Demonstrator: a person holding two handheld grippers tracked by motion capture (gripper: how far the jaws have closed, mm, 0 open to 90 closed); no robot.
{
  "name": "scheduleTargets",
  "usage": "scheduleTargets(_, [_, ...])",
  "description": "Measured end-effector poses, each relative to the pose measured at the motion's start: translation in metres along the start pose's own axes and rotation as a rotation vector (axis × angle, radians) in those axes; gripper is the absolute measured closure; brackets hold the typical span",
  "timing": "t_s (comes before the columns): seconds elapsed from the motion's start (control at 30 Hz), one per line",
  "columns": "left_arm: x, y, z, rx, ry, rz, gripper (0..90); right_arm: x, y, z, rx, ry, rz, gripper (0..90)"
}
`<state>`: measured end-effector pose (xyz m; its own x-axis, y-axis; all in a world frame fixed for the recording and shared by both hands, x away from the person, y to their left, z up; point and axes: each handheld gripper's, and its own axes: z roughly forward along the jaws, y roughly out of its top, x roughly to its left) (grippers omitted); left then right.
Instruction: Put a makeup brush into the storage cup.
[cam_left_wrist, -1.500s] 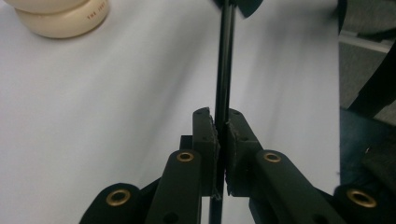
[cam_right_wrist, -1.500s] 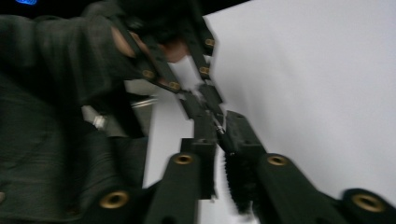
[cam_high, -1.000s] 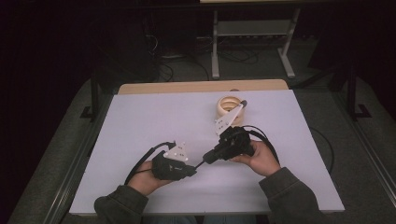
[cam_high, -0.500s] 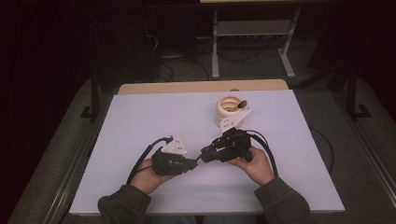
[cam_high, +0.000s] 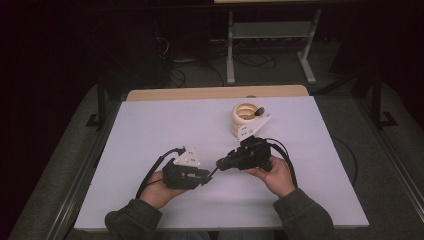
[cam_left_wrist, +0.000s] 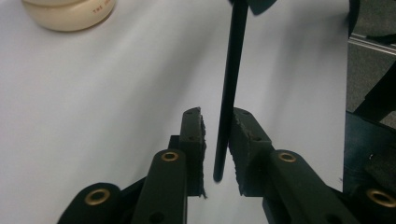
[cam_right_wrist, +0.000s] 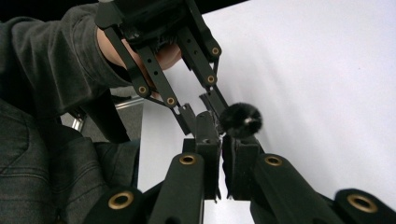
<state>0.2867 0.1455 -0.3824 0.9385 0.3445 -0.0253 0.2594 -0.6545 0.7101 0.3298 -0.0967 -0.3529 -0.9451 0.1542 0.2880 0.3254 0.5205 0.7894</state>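
Both hands low over the white table (cam_high: 150, 125), grippers pointed toward each other.

Right gripper (cam_right_wrist: 223, 140): jaws closed on a thin black brush (cam_left_wrist: 229, 88), just under its dark fuzzy head (cam_right_wrist: 240, 120). In the high view this gripper (cam_high: 222, 164) sat in the right hand (cam_high: 275, 175), aimed left.

Left gripper (cam_left_wrist: 218, 140): jaws had just been opening, and stood slightly apart with the handle end of the brush between them. A gap showed on the left pad's side; contact with the right pad was hard to judge, probably just clear. In the high view the gripper (cam_high: 206, 175) lay in the left hand (cam_high: 157, 190), nose toward the right gripper, the brush a thin dark line spanning the short gap between them.

Brush held above the table, near the front middle.

Cream ribbed cup (cam_high: 246, 117) stood farther back, well apart from both grippers; its base (cam_left_wrist: 70, 14) showed in the left gripper view's top corner.
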Motion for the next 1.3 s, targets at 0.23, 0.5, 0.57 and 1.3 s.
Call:
scheduleTargets(0.23, [0.003,-0.006,-0.004,0.001,0.014,-0.024,71.4,-0.006,0.001,-0.005,0.035,-0.029,0.002,84.4])
scheduleTargets(0.5, [0.007,-0.016,-0.01,-0.002,0.032,-0.045,70.0,-0.012,0.003,-0.01,0.065,-0.058,0.009,84.4])
scheduleTargets(0.57, [0.008,-0.019,-0.012,-0.005,0.034,-0.048,69.8,-0.013,0.002,-0.011,0.076,-0.069,0.011,84.4])
scheduleTargets(1.3, [0.013,-0.037,-0.028,-0.023,0.09,-0.085,64.6,-0.031,0.0,-0.032,0.102,-0.147,0.061,84.4])
